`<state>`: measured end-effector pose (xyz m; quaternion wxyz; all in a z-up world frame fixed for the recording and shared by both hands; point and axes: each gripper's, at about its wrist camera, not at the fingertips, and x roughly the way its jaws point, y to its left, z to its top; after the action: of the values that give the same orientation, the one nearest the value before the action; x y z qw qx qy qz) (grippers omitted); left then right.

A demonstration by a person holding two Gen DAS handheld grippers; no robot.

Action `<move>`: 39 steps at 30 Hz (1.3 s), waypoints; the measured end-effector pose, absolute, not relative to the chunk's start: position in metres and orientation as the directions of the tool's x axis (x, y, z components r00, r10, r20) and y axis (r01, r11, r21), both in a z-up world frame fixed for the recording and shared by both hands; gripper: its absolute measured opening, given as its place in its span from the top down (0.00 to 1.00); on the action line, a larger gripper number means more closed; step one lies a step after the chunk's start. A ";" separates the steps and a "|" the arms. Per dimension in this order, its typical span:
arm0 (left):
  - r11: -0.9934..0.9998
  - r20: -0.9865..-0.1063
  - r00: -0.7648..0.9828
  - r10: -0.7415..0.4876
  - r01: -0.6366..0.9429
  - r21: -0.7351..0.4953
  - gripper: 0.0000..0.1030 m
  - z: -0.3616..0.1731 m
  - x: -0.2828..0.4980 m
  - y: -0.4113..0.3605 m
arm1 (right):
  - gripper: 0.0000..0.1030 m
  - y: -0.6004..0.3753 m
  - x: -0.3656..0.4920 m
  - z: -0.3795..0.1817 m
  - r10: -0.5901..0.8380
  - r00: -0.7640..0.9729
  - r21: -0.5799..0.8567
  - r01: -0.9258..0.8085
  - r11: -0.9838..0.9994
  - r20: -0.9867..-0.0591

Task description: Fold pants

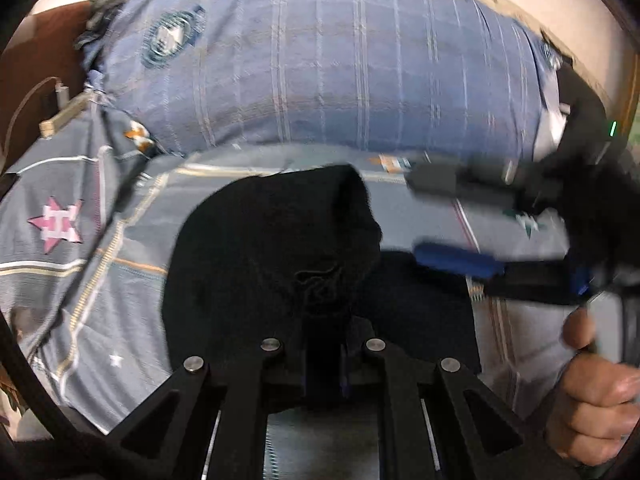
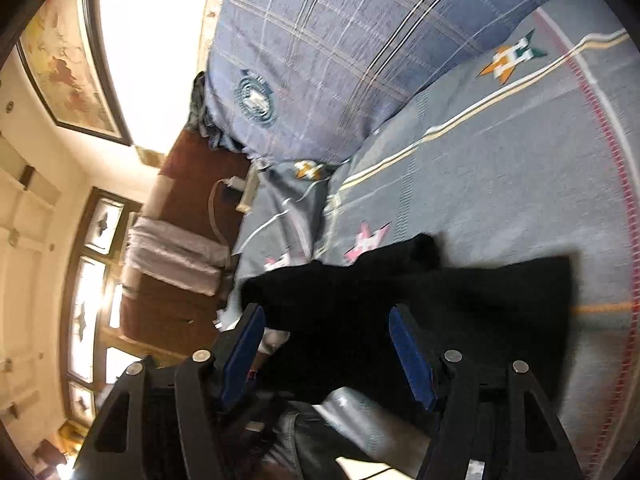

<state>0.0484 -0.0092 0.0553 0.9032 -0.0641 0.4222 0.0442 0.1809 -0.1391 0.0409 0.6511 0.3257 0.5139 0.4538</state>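
Black pants of soft, matte knit fabric (image 1: 276, 248) on the bed, mid-fold by the look of it. One part lifted into a rounded hump and pinched at the left gripper (image 1: 326, 360), fingers drawn nearly together on the cloth. The rest spread flat and dark over the grey-blue bedsheet with pink, orange and green star patches and pale stripes (image 1: 72, 272). From the right wrist view, the same pants (image 2: 420, 312) shown as a wide, roughly rectangular slab with one straight, crisp edge at the right and a small raised lump at the top. Probably one fold under way, perhaps doubled once already; layers impossible to count in so dark and blurred a cloth. Left to do, at a guess: laying the lifted part down, smoothing, and at least one further fold.

Right gripper (image 2: 336, 344) held wide apart above the cloth, blue rubbery pads (image 2: 412, 364) on black rigid fingers, nothing pressed between them. Seen too in the left view at the right side (image 1: 460, 224), borne by a bare hand (image 1: 596, 396).

Further out: a plump blue pillow in checked woven cotton with a round embroidered badge (image 1: 320, 64), lying against the sheet. Beyond the bed edge, a brown wooden surface (image 2: 176, 248) with a pale folded bundle (image 2: 168, 260) and a cable (image 2: 218, 216). On the wall, a dark-framed picture in warm yellows (image 2: 68, 68).
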 end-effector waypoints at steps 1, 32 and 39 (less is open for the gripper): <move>0.989 -0.774 0.633 0.028 -0.129 -0.071 0.89 0.052 0.049 -0.012 | 0.34 -0.138 0.180 0.043 0.928 0.055 0.890 -0.270 0.368 -0.367; 0.956 -0.786 0.551 -0.282 0.094 -0.277 0.63 0.040 0.061 -0.057 | 0.92 -0.185 0.211 0.010 0.688 0.102 0.676 -0.134 0.725 -0.718; 0.937 -0.767 0.590 -0.251 -0.050 -0.345 0.57 0.049 0.039 -0.006 | 0.79 -0.216 0.209 0.040 0.762 0.246 0.769 -0.085 0.633 -0.600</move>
<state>0.0394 -0.0060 0.0491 0.8759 -0.1676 0.4489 -0.0574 0.2089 -0.2156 0.0404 0.7244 0.3131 0.5402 0.2923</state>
